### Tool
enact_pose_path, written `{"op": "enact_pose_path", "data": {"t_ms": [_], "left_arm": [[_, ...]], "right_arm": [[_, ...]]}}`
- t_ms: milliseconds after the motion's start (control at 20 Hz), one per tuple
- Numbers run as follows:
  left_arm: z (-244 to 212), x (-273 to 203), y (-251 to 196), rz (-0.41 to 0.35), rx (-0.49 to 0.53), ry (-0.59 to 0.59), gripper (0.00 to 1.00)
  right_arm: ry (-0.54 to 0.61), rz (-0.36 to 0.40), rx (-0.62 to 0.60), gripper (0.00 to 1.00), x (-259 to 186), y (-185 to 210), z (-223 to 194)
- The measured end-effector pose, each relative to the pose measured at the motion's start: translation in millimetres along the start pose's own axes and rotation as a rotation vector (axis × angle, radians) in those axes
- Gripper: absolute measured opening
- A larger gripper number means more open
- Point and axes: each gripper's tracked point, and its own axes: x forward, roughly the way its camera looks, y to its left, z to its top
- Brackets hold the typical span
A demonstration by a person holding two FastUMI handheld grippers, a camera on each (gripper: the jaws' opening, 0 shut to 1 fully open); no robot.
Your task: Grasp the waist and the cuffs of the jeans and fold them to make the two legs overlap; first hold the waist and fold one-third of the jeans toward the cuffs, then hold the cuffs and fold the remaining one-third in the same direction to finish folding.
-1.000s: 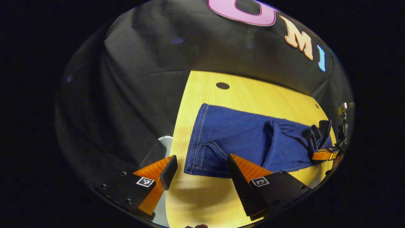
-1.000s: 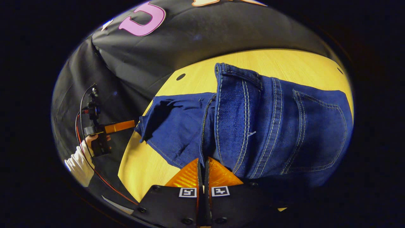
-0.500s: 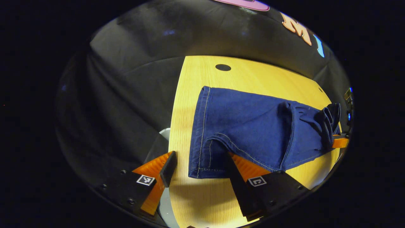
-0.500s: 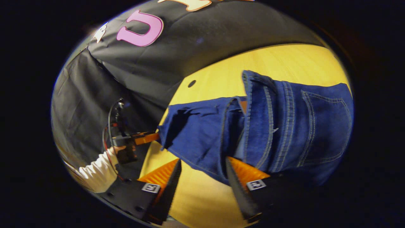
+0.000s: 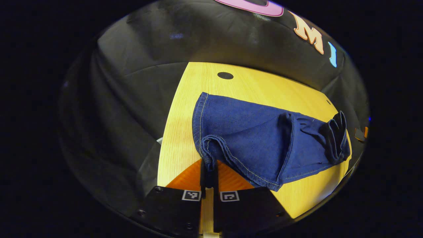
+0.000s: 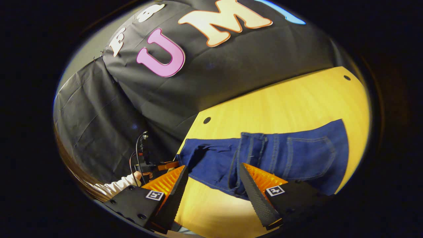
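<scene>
Dark blue jeans (image 5: 257,142) lie across the yellow wooden table (image 5: 178,132), legs overlapped. In the left gripper view my left gripper (image 5: 208,164) is shut on the near corner of the cuff, which bunches up between the fingers. In the right gripper view the jeans (image 6: 297,158) lie with the waist part and back pocket folded over the legs. My right gripper (image 6: 213,172) hangs open just above and in front of that fold, touching no cloth. The left gripper (image 6: 165,165) shows far off at the cuff end, held by a hand (image 6: 139,175) with a white sleeve.
The table (image 6: 281,105) has small dark holes (image 5: 225,75) (image 6: 207,120) near its far corners. Black cloth walls stand close behind the table and to the left. Bare wood lies between the jeans and the near edge.
My left gripper moved onto the cuff corner and shut on it. My right gripper let go of the waist, opened, and drew back from the jeans, which settled flat.
</scene>
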Motion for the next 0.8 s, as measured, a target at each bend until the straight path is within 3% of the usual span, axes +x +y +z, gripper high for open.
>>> {"op": "enact_pose_path", "data": {"t_ms": [50, 400, 800], "left_arm": [[0, 0, 1, 0.002, -0.012, -0.008, 0.01], [13, -20, -20, 0.067, -0.002, 0.044, 0.00], [71, -91, -145, 0.068, 0.029, 0.041, 0.00]], "right_arm": [[-0.011, -0.022, 0.007, 0.96, -6, -6, 7], [-0.069, -0.149, 0.052, 0.96, -47, -76, 8], [-0.112, -0.161, 0.081, 0.96, -115, -140, 24]]}}
